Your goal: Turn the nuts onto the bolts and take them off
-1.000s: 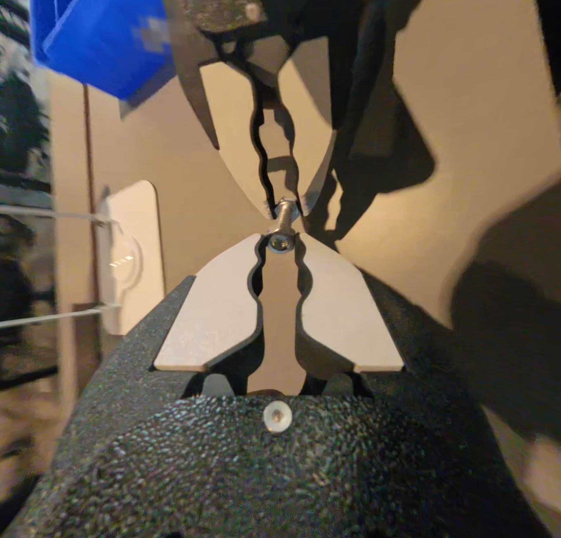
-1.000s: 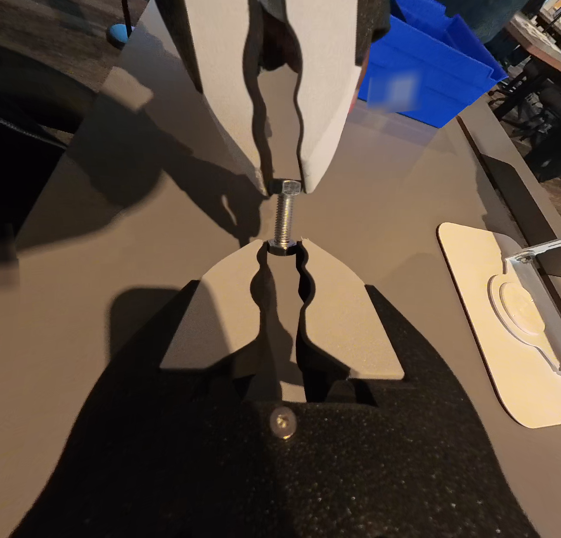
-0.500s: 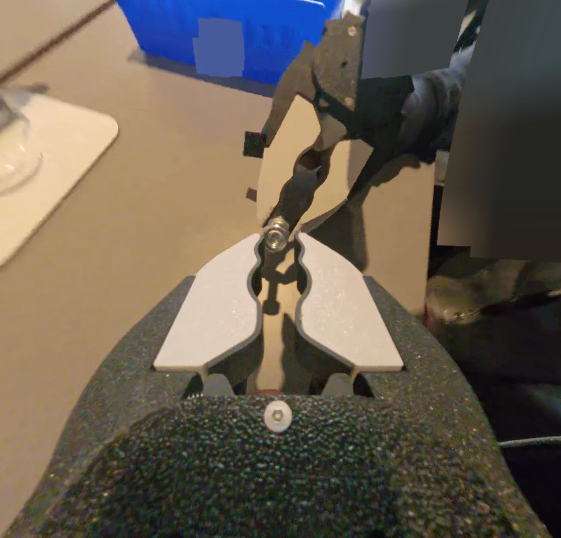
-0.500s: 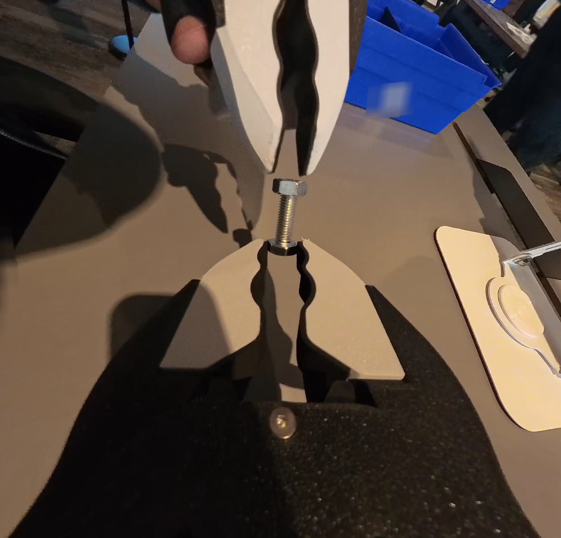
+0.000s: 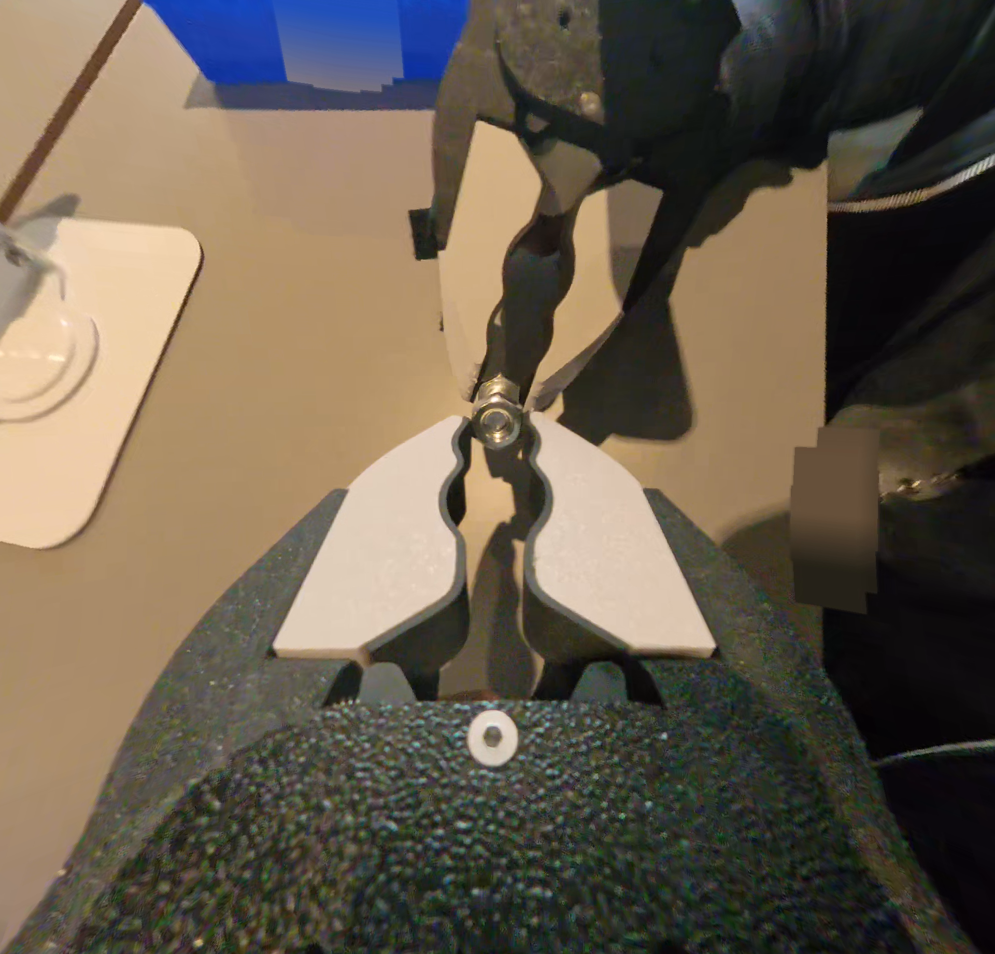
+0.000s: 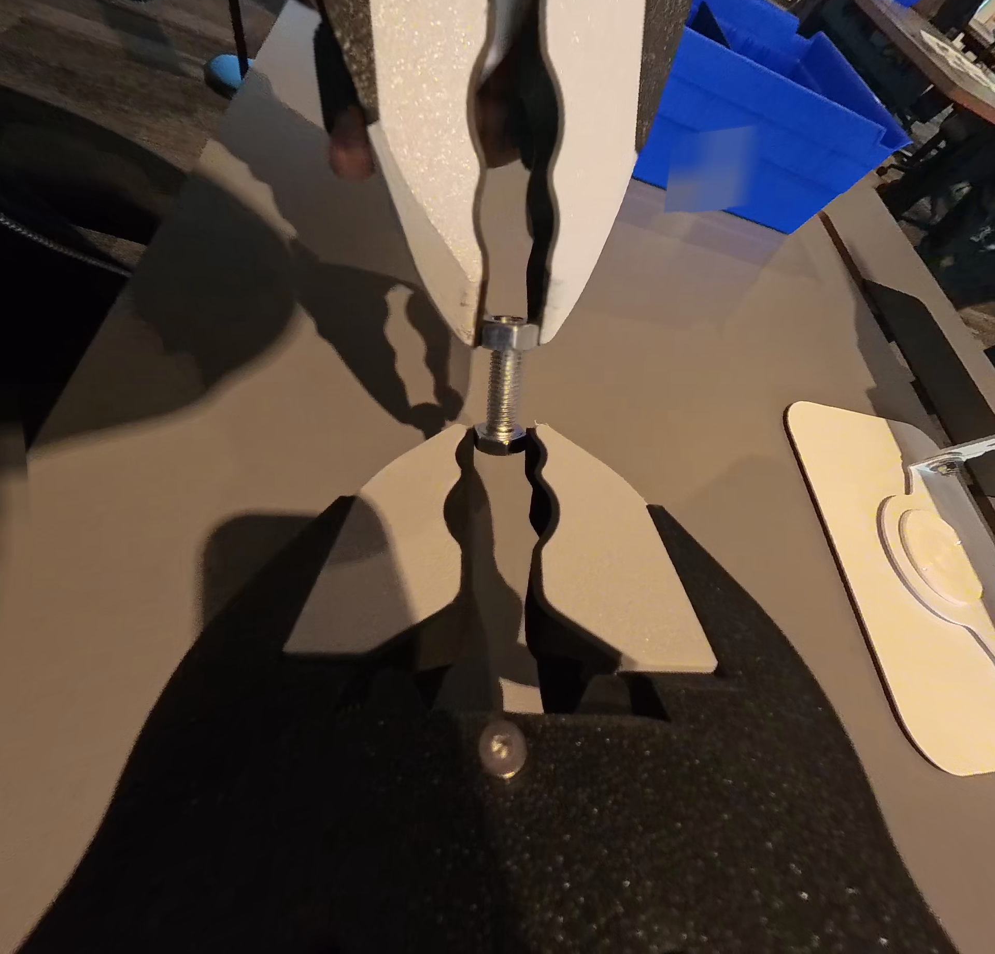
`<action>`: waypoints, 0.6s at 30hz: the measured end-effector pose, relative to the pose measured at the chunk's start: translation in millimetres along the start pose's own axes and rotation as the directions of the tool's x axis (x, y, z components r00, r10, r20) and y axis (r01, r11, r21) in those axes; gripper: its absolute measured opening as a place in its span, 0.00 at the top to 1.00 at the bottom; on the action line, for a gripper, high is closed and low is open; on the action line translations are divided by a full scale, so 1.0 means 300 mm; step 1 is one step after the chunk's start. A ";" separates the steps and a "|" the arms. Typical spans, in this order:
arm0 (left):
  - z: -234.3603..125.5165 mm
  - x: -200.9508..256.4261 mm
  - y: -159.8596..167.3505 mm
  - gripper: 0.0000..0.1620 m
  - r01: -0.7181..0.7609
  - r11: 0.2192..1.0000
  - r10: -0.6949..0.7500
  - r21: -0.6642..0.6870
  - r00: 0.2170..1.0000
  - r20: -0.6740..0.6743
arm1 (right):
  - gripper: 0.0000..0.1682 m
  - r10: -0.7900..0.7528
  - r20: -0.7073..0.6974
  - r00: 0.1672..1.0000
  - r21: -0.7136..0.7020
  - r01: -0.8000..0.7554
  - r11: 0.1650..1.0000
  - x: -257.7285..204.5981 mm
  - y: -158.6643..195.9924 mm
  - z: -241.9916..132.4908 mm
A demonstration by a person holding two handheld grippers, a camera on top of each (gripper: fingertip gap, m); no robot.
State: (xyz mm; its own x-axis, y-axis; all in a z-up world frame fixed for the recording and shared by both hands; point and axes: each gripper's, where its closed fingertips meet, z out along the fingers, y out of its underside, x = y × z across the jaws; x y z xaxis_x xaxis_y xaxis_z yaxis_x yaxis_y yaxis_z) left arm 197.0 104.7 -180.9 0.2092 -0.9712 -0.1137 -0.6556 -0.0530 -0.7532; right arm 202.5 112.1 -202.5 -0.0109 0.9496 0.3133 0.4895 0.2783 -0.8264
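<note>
A: Report the work surface.
B: A tan desk [image 6: 673, 336] carries a blue bin [image 6: 764, 136] at its far side and a pale rounded mat [image 6: 861, 578] with a clear fixture on it, off to one side. All three lie well apart from the working point.

A: State of the left tongs [image 5: 496, 426]?
B: Clenched on the hex head of the bolt [image 6: 500, 390]. In the left wrist view the head faces the camera end-on, seated between the two fingertips. In the right wrist view the same tongs come down from the top of the frame, tips touching the head on both flats.

A: State of the right tongs [image 6: 499, 440]?
B: Clenched on the nut [image 6: 499, 441], which sits at the shank's near end, pinched between the fingertips.

A: Position of the bolt?
B: Held in the air above the desk, spanning the gap between the two pairs of tongs — head at the left pair, nut at the right pair. Bare thread shows between nut and head. The shank runs in line with both tools.

A: Anything else in view?
B: A black-gloved hand [image 5: 780, 50] grips the body of the right tongs — seen in the left wrist view.
</note>
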 end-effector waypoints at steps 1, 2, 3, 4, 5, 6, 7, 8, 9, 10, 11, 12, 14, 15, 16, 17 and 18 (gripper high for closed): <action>0.000 0.000 0.003 0.89 -0.061 0.998 0.061 -0.014 0.998 0.004 | 0.90 -0.002 0.000 1.000 -0.003 0.002 1.000 0.000 0.001 0.001; 0.000 0.000 0.006 0.89 -0.129 0.991 0.129 -0.029 0.992 0.006 | 0.90 -0.004 0.000 1.000 -0.006 0.004 1.000 -0.001 0.002 0.002; 0.000 0.001 0.009 0.89 -0.207 0.977 0.207 -0.043 0.978 0.010 | 0.90 -0.005 0.001 1.000 -0.006 0.005 1.000 -0.002 0.002 0.003; -0.001 0.000 0.011 0.89 -0.288 0.956 0.289 -0.058 0.957 0.015 | 0.90 -0.006 0.002 1.000 -0.007 0.006 1.000 -0.003 0.002 0.003; -0.001 -0.002 0.013 0.89 -0.366 0.927 0.369 -0.077 0.929 0.020 | 0.90 -0.007 0.001 1.000 -0.007 0.007 1.000 -0.003 0.002 0.004; -0.002 -0.006 0.015 0.89 -0.446 0.890 0.450 -0.096 0.892 0.029 | 0.90 -0.006 0.001 1.000 -0.006 0.006 1.000 -0.002 0.001 0.003; -0.002 -0.012 0.016 0.89 -0.528 0.841 0.535 -0.117 0.844 0.040 | 0.90 -0.005 0.001 1.000 -0.004 0.005 1.000 -0.001 0.001 0.003; -0.002 -0.020 0.019 0.89 -0.606 0.782 0.618 -0.143 0.785 0.052 | 0.90 -0.004 0.000 1.000 -0.003 0.004 1.000 0.000 0.000 0.002; -0.001 -0.029 0.021 0.89 -0.674 0.719 0.691 -0.172 0.720 0.066 | 0.90 -0.002 0.001 1.000 -0.002 0.002 1.000 0.001 0.001 0.001; 0.000 -0.035 0.019 0.89 -0.721 0.667 0.742 -0.189 0.665 0.080 | 0.90 0.001 0.000 1.000 -0.001 -0.001 1.000 0.002 0.001 0.001; 0.001 -0.039 0.013 0.88 -0.744 0.639 0.768 -0.195 0.633 0.097 | 0.90 0.003 -0.001 1.000 0.003 -0.003 1.000 0.003 -0.001 -0.001; 0.001 -0.042 0.007 0.85 -0.743 0.642 0.766 -0.191 0.632 0.116 | 0.90 0.007 0.000 1.000 0.012 -0.007 1.000 0.004 -0.005 -0.002; -0.001 -0.051 0.007 0.77 -0.674 0.720 0.694 -0.165 0.706 0.141 | 0.90 0.009 -0.004 1.000 0.019 -0.009 1.000 0.007 -0.009 -0.006; -0.006 -0.050 0.010 0.72 -0.620 0.773 0.635 -0.135 0.759 0.144 | 0.90 0.008 -0.005 1.000 0.018 -0.008 1.000 0.008 -0.009 -0.006; -0.014 -0.044 0.008 0.68 -0.549 0.831 0.555 -0.083 0.819 0.146 | 0.90 0.008 -0.005 1.000 0.018 -0.008 1.000 0.008 -0.009 -0.006; -0.025 -0.041 0.003 0.65 -0.446 0.895 0.444 -0.020 0.885 0.143 | 0.90 0.008 -0.006 1.000 0.017 -0.008 1.000 0.008 -0.008 -0.006; -0.037 -0.042 -0.007 0.67 -0.309 0.950 0.301 0.045 0.944 0.136 | 0.90 0.007 -0.007 1.000 0.016 -0.007 1.000 0.008 -0.008 -0.005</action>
State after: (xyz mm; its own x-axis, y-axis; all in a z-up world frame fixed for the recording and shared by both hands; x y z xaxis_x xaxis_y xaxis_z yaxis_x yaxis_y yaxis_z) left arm 187.7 114.5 -170.7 0.0989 -0.9013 -0.4218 -0.6547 0.2603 -0.7097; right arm 202.8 113.7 -199.1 -0.0014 0.9503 0.3112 0.4758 0.2743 -0.8357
